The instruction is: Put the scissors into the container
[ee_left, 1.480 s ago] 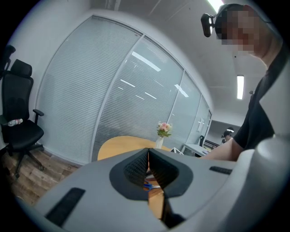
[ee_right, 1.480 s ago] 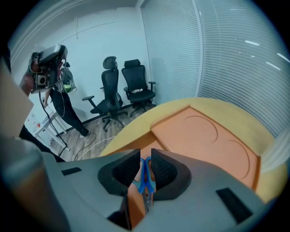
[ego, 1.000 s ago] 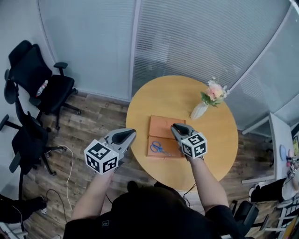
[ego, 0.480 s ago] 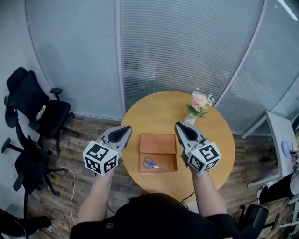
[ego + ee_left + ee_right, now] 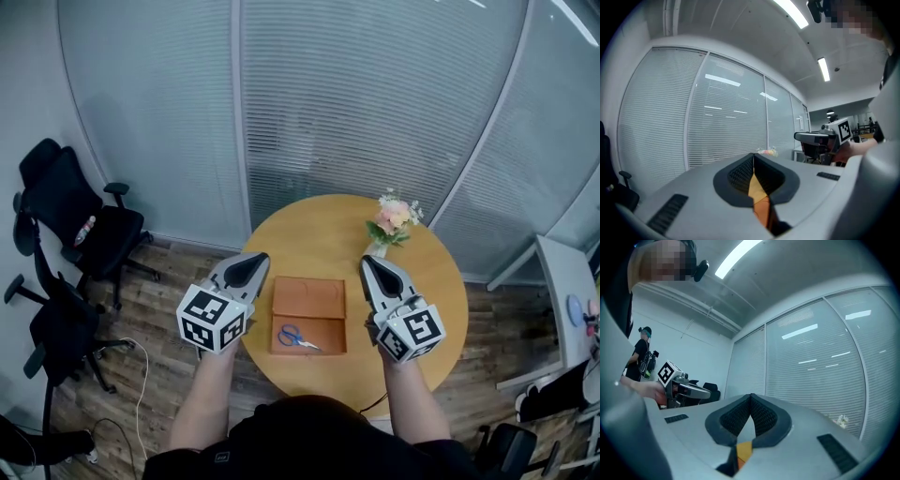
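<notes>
In the head view the blue-handled scissors (image 5: 294, 337) lie in the near half of an orange-brown open box (image 5: 310, 298) on the round wooden table (image 5: 422, 281). My left gripper (image 5: 251, 263) is held up at the box's left side and my right gripper (image 5: 375, 267) at its right side, both above the table and apart from the box. In the left gripper view the jaws of the left gripper (image 5: 753, 159) meet with nothing between them. In the right gripper view the right gripper (image 5: 751, 399) is likewise shut and empty.
A white vase of pink flowers (image 5: 389, 221) stands on the far right of the table. Black office chairs (image 5: 70, 211) stand at the left on the wood floor, with a cable beside them. Glass walls with blinds (image 5: 375, 103) curve behind, and a white desk (image 5: 562, 291) is at the right.
The right gripper has drawn back from over the box, near the scissors, to the box's right side. The head view has shifted, and the scissors stay in the box.
</notes>
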{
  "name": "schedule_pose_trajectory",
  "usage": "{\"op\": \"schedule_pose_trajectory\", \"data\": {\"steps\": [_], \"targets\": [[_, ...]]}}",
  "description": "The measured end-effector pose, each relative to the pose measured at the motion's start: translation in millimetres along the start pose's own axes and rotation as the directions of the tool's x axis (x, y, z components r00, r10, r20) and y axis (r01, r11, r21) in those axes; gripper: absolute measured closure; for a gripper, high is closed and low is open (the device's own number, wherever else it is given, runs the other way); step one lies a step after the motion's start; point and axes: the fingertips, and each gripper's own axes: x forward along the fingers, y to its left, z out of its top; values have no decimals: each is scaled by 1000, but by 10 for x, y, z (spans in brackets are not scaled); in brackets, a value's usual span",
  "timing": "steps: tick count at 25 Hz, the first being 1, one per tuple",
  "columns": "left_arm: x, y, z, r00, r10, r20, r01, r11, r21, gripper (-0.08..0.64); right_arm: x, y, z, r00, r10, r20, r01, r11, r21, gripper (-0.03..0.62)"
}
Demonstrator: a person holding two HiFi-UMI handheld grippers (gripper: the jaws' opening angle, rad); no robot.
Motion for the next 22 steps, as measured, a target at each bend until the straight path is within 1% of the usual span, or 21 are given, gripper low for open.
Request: {"op": "schedule_pose_trajectory", "data": {"steps": [3, 6, 14, 22], "targets": [[-55, 18, -104, 1000, 10, -10, -11, 1000, -29, 546, -38, -11, -116, 1000, -4, -20, 5, 1000, 25, 557], [-114, 18, -161, 1000, 24, -17, -24, 999, -45, 546, -53, 20, -171, 1000, 7, -29, -6, 999, 31, 557], [-156, -42, -180, 1000, 26, -17, -26, 998, -49, 546, -48, 99, -192, 999, 29, -32, -28, 999, 32, 558], [-120, -104, -164, 1000, 19, -5, -19, 998, -55, 546, -111, 31, -173, 999, 22, -30, -22, 999, 27, 558]]}}
